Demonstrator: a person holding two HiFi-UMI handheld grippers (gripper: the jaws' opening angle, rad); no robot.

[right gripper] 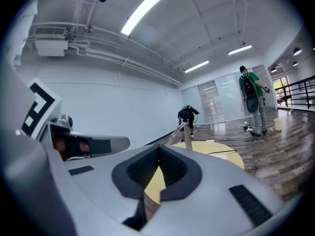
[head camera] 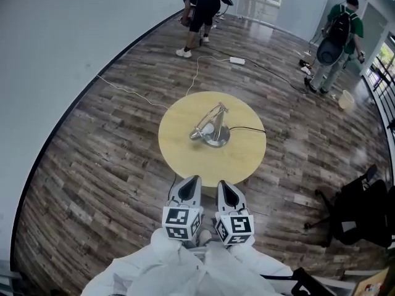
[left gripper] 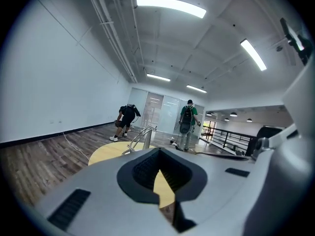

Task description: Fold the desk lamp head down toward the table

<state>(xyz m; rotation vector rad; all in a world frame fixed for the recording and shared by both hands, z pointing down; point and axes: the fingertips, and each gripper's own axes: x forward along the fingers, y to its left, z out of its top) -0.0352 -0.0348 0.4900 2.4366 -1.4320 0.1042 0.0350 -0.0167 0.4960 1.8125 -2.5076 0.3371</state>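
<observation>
Desk lamp (head camera: 210, 130) stands near centre of round table (head camera: 179, 150), cord (head camera: 250, 128) runs off to right. Left gripper (head camera: 193, 179) & right gripper (head camera: 224, 184) side by side at table's near edge, well apart from lamp; both jaws clenched, nothing btw them. Lamp prob. light, thin metal arms, hinges maybe stiff; base (head camera: 219, 139) may slide. Best: one gripper steadies base, other takes arm just behind head (head camera: 199, 133), presses slowly
</observation>
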